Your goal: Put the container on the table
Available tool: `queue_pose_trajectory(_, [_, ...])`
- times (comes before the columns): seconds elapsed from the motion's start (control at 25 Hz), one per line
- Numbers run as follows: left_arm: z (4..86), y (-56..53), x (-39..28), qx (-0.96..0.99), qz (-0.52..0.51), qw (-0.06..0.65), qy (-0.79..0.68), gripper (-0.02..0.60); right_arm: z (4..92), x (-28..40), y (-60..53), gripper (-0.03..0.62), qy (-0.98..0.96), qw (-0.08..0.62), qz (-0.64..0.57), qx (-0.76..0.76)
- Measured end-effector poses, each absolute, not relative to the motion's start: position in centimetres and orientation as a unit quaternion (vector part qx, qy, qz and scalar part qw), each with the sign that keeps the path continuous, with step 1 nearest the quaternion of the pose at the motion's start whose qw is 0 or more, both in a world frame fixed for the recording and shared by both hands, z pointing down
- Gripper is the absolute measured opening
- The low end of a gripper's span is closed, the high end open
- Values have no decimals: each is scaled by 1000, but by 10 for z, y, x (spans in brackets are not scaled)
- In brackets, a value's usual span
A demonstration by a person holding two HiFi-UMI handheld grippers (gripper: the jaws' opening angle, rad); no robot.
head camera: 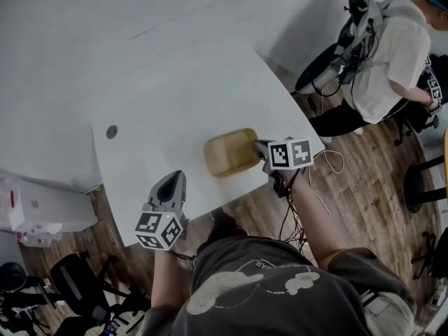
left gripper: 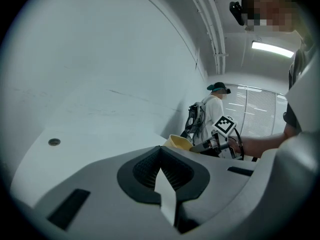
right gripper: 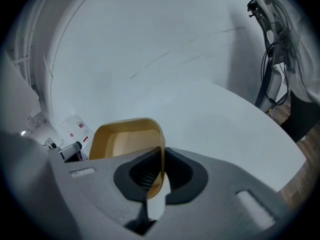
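Observation:
A shallow tan container (head camera: 229,152) is over the near part of the white table (head camera: 168,96); I cannot tell whether it rests on the top. My right gripper (head camera: 262,150) is shut on its right rim, and in the right gripper view the thin rim (right gripper: 162,159) runs between the closed jaws with the tan container (right gripper: 125,141) beyond. My left gripper (head camera: 171,183) hovers at the table's near edge, left of the container, with its jaws shut and nothing between them. In the left gripper view the container (left gripper: 179,142) and the right gripper (left gripper: 212,143) show past the jaws.
A small round grey disc (head camera: 112,131) lies on the table's far left. A person in a white shirt (head camera: 392,54) stands by chairs and cables at the upper right. A white box (head camera: 42,208) and black chairs (head camera: 77,285) are on the wooden floor at left.

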State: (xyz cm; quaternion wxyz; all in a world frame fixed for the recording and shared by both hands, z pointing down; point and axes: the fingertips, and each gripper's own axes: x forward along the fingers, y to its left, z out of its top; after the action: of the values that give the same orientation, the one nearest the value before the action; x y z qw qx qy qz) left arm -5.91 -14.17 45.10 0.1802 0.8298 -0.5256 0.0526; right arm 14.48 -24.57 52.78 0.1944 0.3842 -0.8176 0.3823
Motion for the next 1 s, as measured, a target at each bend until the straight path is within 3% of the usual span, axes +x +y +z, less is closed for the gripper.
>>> queue_pose_trajectory(1.0, [474, -330, -152, 828, 42, 210, -519, -3, 543, 62, -441, 11, -798, 282, 349, 403])
